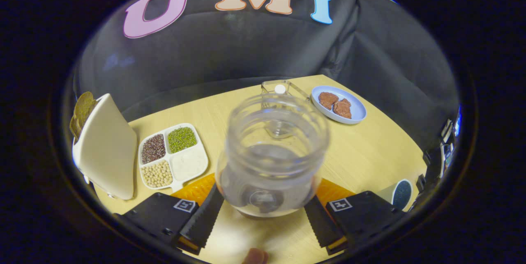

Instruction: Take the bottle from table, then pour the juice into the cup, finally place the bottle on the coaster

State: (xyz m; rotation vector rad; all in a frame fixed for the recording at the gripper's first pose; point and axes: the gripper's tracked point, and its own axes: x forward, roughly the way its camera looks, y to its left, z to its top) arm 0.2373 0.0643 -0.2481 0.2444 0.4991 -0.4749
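A: Nearest of all is a fingertip (254, 255) at the near edge, and just ahead of it the tongs (265, 214) with the clear bottle (273, 157) between them. Are they clamped?

B: Looks so. Both fingers press on the bottle's lower sides, and its open mouth faces us. It sits over the orange coaster (197, 188), which peeks out on either side of it. I can't tell whether it has touched down.

A: And the cup?

B: The clear cup (281, 108) stands beyond the bottle on the surface (370, 153), near a blue plate (355, 110) of brown pieces. A divided tray (172, 155) of beans lies beside the coaster.

A: So the step in hand is the set-down?

B: I'd judge so. Keep the bottle upright and centred on the coaster, lower it until the base sits flat, then part the fingers evenly so neither side drags it over.
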